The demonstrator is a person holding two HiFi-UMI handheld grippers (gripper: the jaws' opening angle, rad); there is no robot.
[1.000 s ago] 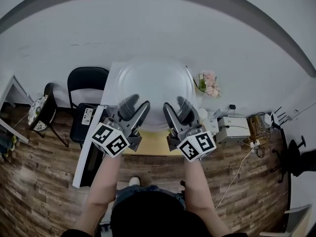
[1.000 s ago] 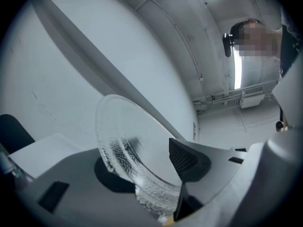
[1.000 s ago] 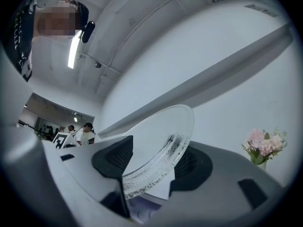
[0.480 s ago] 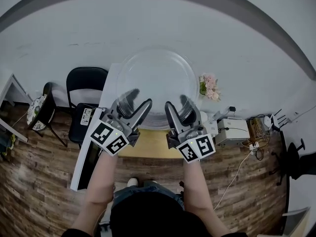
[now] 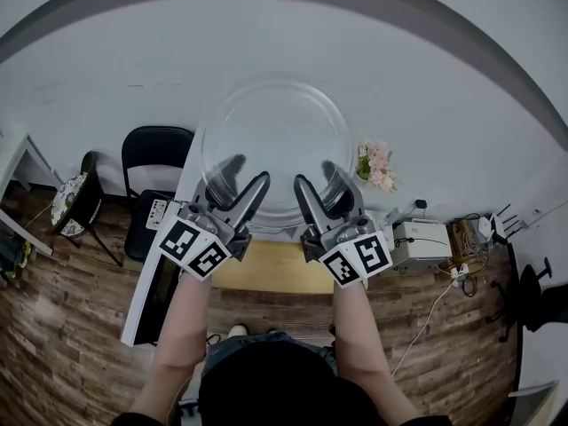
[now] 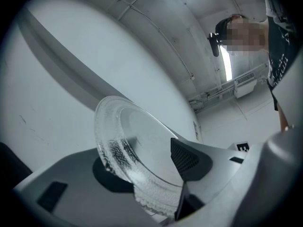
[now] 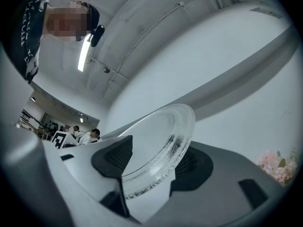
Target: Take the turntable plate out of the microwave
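The clear glass turntable plate (image 5: 275, 127) hangs in the air in front of the white wall, held by its near rim from both sides. My left gripper (image 5: 247, 177) pinches the rim at the lower left. Its jaws have just been opening a little, with the ribbed plate (image 6: 124, 143) still between the pads of the left gripper (image 6: 147, 170). My right gripper (image 5: 318, 180) is shut on the rim at the lower right. In the right gripper view the plate (image 7: 163, 136) passes between the pads of the right gripper (image 7: 151, 169).
Below the plate stands the white microwave with its dark-windowed door (image 5: 151, 295) swung open to the left, on a yellowish tabletop (image 5: 275, 269). A black chair (image 5: 153, 153) is at the left, pink flowers (image 5: 377, 162) and grey boxes (image 5: 419, 238) at the right.
Both grippers have lifted the plate; it sits higher in the head view and looks larger and clearer against the wall. The hands kept their spacing.
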